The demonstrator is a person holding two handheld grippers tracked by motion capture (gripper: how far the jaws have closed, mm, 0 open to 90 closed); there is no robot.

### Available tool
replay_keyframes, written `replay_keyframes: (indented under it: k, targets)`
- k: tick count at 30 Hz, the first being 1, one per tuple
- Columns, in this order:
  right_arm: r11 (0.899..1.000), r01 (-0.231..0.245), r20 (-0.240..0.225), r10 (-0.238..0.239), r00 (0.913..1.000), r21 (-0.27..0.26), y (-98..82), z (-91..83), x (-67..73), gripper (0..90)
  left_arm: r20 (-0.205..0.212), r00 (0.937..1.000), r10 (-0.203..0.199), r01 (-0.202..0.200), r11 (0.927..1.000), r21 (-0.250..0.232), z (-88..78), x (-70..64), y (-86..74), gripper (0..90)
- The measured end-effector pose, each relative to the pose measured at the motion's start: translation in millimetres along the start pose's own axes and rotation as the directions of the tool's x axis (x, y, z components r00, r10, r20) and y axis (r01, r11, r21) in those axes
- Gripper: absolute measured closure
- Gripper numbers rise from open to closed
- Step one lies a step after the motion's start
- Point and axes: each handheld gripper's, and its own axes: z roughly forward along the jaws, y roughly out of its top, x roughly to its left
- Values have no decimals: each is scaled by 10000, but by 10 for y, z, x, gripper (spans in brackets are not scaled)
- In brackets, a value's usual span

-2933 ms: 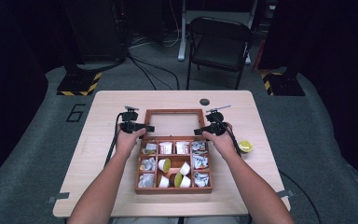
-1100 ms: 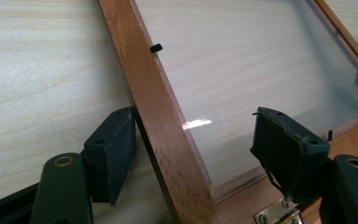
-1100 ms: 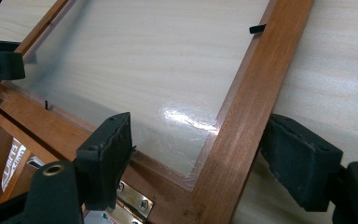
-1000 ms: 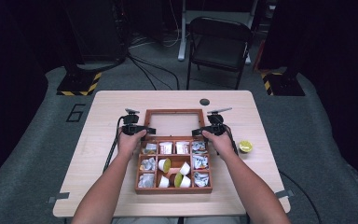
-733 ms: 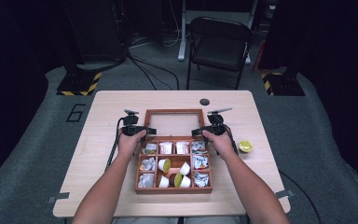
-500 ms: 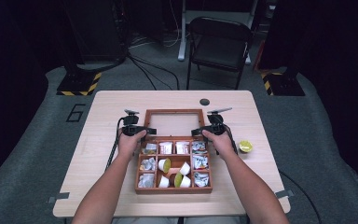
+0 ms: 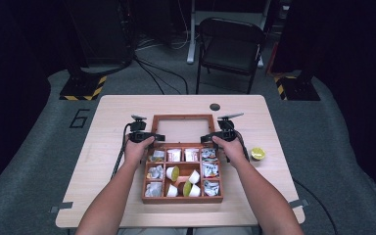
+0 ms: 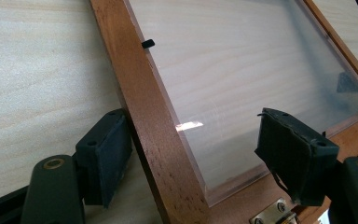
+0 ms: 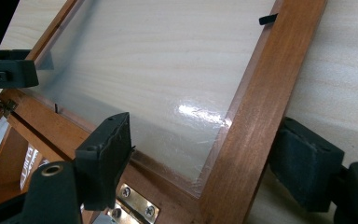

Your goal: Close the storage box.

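A wooden compartment box (image 7: 182,199) holds sachets and small white and green cups. Its glass-paned lid (image 7: 181,116) lies open and flat on the table behind it. My left gripper (image 7: 149,137) (image 8: 200,158) straddles the lid's left rail (image 8: 144,102). Its jaws have just been opening: one pad sits beside the rail's outer face, the other stands well off over the glass. My right gripper (image 7: 209,138) (image 9: 205,165) is open astride the right rail (image 9: 261,93), and neither pad presses on it.
A small yellow-topped cup (image 7: 258,153) sits on the table (image 7: 112,112) right of the box. A black round disc (image 7: 215,106) lies behind the lid. A folding chair (image 7: 230,44) stands beyond the far edge.
Both hands have kept their places at the lid's two sides. The lid and the box lie as before.
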Motion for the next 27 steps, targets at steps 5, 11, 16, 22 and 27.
replay_keyframes:
  k: [5, 11, 16, 22, 27]
  targets:
    - [10000, -38, -48, 38, 10000, 56, 13, 9, -11, 240, 128, 9997, -210, 210, 9998, 23, 6, 8, 3, 269]
    - [9999, -132, -149, 133, 9998, 75, 17, 19, -19, 240, 237, 9995, -221, 221, 9998, -10, 18, 20, 2, 264]
    - [9997, -225, -216, 226, 9995, 58, 17, 18, -25, 240, 299, 9992, -257, 259, 9997, -53, 12, 25, -1, 266]
    - [9996, -271, -416, 270, 9988, -34, 30, -4, -27, 240, 315, 9993, -194, 200, 9996, -217, -10, 30, 11, 296]
    - [9993, -271, -524, 258, 9983, -244, 55, -52, -1, 241, 468, 9987, -207, 232, 9983, -542, -71, 15, 32, 310]
